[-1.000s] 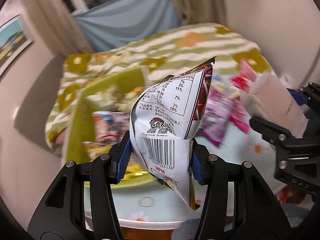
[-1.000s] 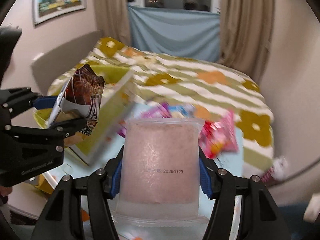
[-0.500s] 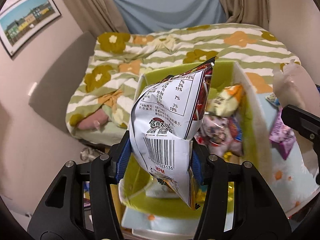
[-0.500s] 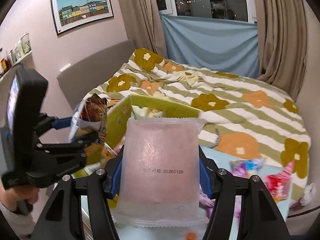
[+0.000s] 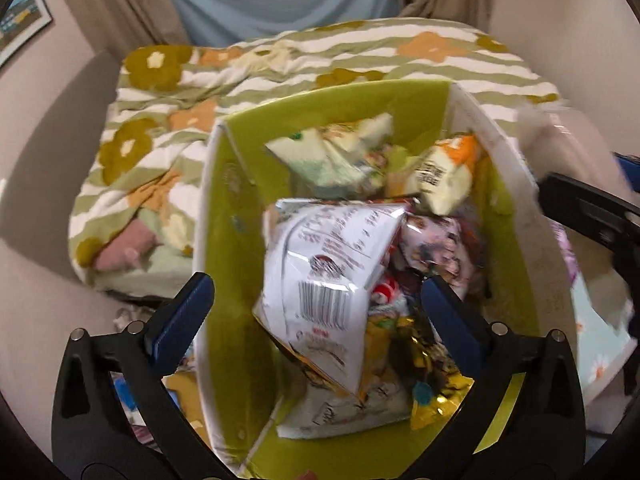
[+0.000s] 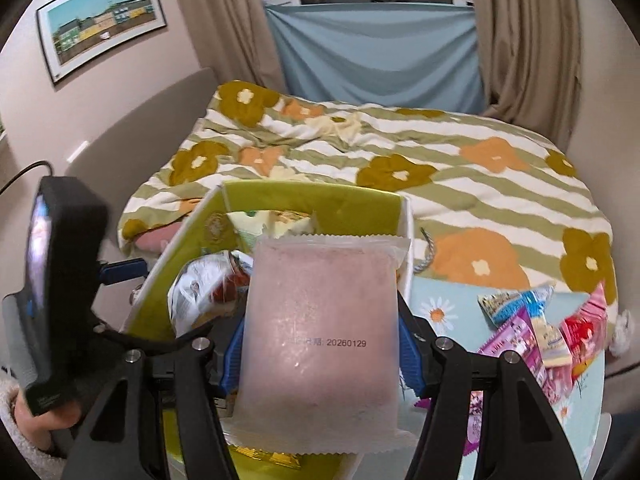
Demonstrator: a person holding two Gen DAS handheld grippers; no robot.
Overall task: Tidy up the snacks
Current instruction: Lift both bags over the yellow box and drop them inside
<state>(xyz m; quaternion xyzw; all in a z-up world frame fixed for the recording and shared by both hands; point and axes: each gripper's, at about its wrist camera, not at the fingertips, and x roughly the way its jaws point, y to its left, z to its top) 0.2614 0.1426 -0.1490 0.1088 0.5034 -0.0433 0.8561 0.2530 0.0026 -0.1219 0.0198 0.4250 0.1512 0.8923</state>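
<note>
in my left wrist view the left hand-held gripper (image 5: 318, 312) has its jaws opening wide, blue pads far apart, and nothing pressed between them. the silver-white snack bag (image 5: 328, 276) sits in the middle of the frame between the spread fingers but clear of both pads. it is crinkled, showing a nutrition table, a black barcode and a yellow-orange lower edge, a little blurred. it lies over the pile inside the green box (image 5: 236, 216), whose walls are lime green inside and white outside. deeper in the box, toward the upper centre, i see a pale green packet (image 5: 332, 156) and an orange-and-white packet (image 5: 444, 172); gold foil wrappers (image 5: 424, 360) show at the lower right.

in my right wrist view the right hand-held gripper (image 6: 320, 354) is clamped on the pink frosted pouch (image 6: 320, 336), which fills the centre of the frame. it stands upright, translucent, with serrated top and bottom seams and a printed date code. the green box sits behind it to the left, and loose pink and purple packets (image 6: 532, 336) lie on the pale blue daisy-print surface (image 6: 440, 300) at the right. the flowered bed (image 6: 400, 152) fills the background.
</note>
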